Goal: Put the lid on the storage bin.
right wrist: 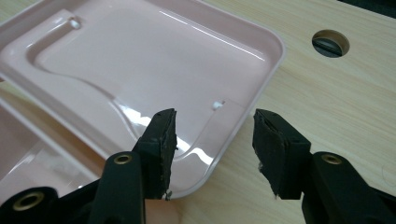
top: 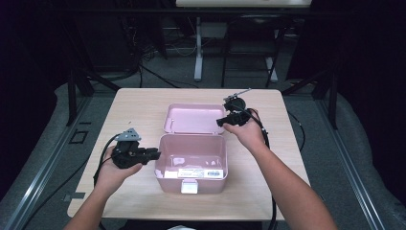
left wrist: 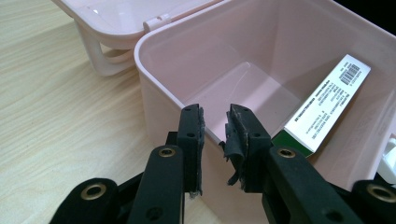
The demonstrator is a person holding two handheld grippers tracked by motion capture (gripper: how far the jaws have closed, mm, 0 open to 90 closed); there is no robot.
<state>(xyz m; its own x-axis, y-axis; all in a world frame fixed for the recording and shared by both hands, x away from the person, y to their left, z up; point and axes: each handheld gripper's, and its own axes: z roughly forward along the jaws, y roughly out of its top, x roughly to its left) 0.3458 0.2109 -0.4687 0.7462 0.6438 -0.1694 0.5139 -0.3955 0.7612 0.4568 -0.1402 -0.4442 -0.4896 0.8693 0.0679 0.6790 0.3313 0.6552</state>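
Observation:
An open pink plastic box (top: 191, 160) stands in the middle of the table, its lid (top: 194, 119) folded back flat behind it. Inside lies a white barcode label (left wrist: 327, 107). My left gripper (left wrist: 215, 123) is at the box's left wall (left wrist: 159, 88), one jaw outside and one inside. The rim runs between the pads with a gap on both sides. My right gripper (right wrist: 215, 128) stands open at the lid's (right wrist: 140, 70) right corner, its left jaw over the lid and its right jaw over bare wood. In the high view the left gripper (top: 155, 154) and right gripper (top: 221, 122) flank the box.
The light wooden table (top: 139, 105) has bare room left and right of the box. A round cable hole (right wrist: 330, 43) sits in the tabletop beyond the lid. A white latch (top: 189, 187) hangs at the box's front. Dark stands and cables lie on the floor behind.

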